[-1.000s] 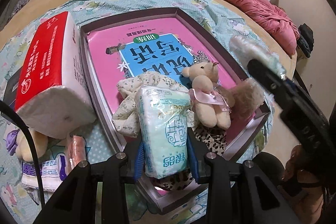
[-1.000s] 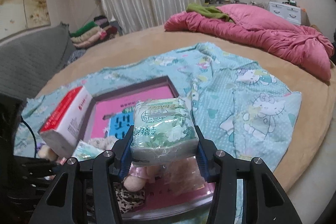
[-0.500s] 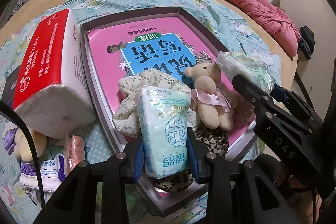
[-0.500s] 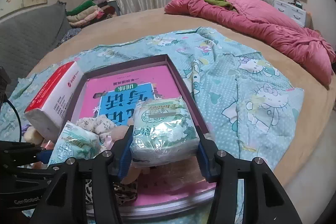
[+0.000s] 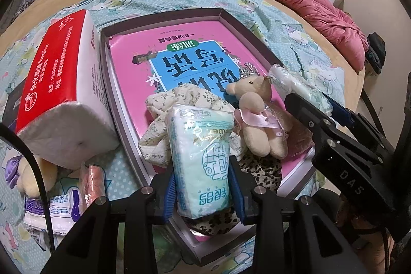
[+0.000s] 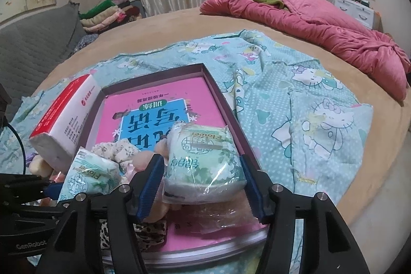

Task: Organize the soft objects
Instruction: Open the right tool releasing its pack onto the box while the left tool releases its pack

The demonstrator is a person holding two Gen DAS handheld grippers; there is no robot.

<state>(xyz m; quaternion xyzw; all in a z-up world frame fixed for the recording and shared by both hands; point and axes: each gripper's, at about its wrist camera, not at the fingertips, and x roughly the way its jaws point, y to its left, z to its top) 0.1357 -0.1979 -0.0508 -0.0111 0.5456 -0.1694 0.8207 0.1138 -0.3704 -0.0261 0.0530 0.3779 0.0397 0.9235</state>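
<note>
Left wrist view first: the left claw (image 5: 203, 186) is pinching a pale blue tissue pack (image 5: 203, 158), which stands up long and tall between the blue pads, right over the near end of the tray (image 5: 164, 14). Past it in the tray lie a flowery cloth (image 5: 185, 104) and a little teddy bear (image 5: 257, 117). Moving right, the right claw (image 6: 203, 184) is at the tray's near right corner. Its jaws have just been opening, and now they stand spread with a green tissue pack (image 6: 203, 158) sitting loose between them, lying wide across, with gaps at both pads. I think this pack is being let go into the tray, just right of the bear, so the right claw should next pull straight back.
</note>
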